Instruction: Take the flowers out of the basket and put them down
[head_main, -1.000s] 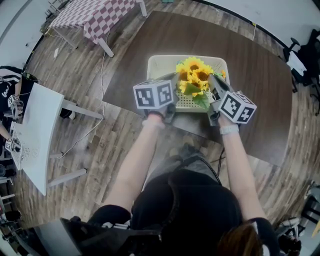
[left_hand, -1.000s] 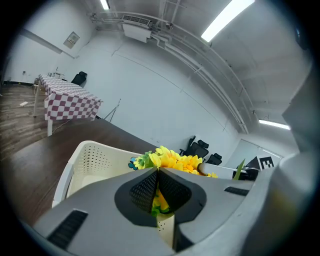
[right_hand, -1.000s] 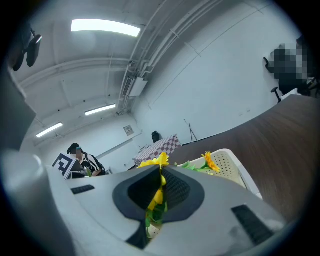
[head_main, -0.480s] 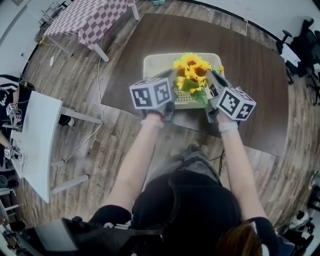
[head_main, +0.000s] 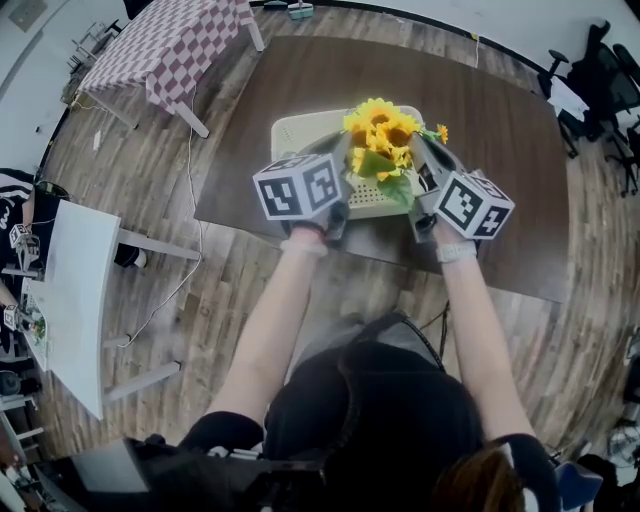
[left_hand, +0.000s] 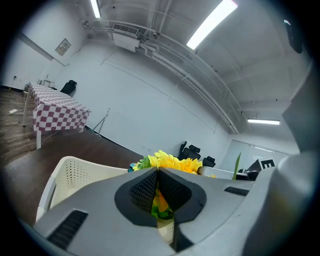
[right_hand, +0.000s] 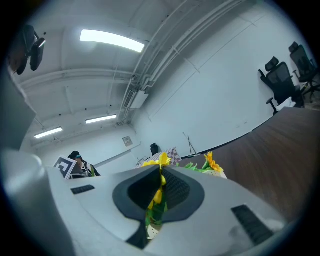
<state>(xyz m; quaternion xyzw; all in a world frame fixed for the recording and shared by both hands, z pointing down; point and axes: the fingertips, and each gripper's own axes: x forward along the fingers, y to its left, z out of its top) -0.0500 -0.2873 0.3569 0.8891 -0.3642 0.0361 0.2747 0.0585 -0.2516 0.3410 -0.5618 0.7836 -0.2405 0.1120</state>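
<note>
Left claw (left_hand: 157, 172) and right claw (right_hand: 160, 172) both clamped on flowers (head_main: 382, 128), bunch over cream basket (head_main: 298, 135), brown table (head_main: 500, 130)

The left gripper (left_hand: 157, 175) and the right gripper (right_hand: 161, 172) have both risen, lifting the flowers (head_main: 381, 128) clamped between them. In the head view the bouquet now stands higher over the basket (head_main: 296, 133). Its top blossoms were level with the basket's far rim a second ago and now reach past that rim.
</note>
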